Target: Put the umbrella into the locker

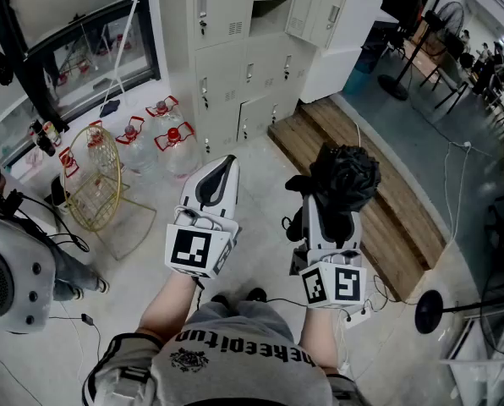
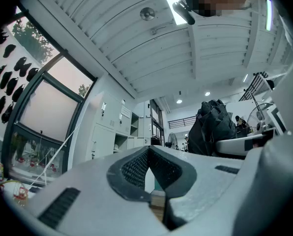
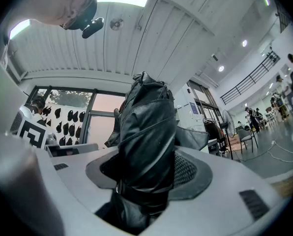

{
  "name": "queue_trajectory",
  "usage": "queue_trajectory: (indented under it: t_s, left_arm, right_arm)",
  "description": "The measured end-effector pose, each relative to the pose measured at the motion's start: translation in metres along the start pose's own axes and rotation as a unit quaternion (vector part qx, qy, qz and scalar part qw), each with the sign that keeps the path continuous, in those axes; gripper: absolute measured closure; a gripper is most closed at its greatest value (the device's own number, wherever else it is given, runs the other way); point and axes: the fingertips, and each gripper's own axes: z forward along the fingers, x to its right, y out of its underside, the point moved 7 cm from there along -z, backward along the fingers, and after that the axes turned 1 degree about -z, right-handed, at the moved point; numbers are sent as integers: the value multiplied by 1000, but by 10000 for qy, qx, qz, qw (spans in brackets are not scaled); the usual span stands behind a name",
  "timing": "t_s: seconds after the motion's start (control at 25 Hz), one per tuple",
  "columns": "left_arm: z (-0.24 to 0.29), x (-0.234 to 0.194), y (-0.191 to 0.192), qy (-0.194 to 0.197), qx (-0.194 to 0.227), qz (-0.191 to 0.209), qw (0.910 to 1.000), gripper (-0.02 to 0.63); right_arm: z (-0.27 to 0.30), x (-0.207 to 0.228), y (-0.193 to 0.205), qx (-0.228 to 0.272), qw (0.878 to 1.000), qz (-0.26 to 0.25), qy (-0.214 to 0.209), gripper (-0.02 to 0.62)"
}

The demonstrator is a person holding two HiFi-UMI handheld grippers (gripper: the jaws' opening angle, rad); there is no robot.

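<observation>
The right gripper's [image 3: 146, 172] jaws clamp a folded black umbrella [image 3: 147, 132], its strapped bundle standing upright between them against the ceiling [image 3: 195, 38]. A window [image 3: 100, 117] shows behind, left.

In right gripper [image 1: 330, 214] jaws: umbrella [image 1: 343, 178], at 3 o'clock of left gripper [image 1: 225, 162]. At 12: lockers [image 1: 235, 57]; at 11: water jugs [image 1: 174, 147], before lockers; at 10: wire basket [image 1: 95, 176]; at 1: wooden platform [image 1: 320, 129].
</observation>
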Motion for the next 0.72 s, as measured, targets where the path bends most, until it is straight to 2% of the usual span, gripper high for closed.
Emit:
queue_trajectory:
  t_s: [0.72]
  left_arm:
    - [-35, -29, -2, 154, -16, -151, 9998, 603]
  right_arm:
    - [-14, -50, 4, -17, 9999, -46, 156, 347]
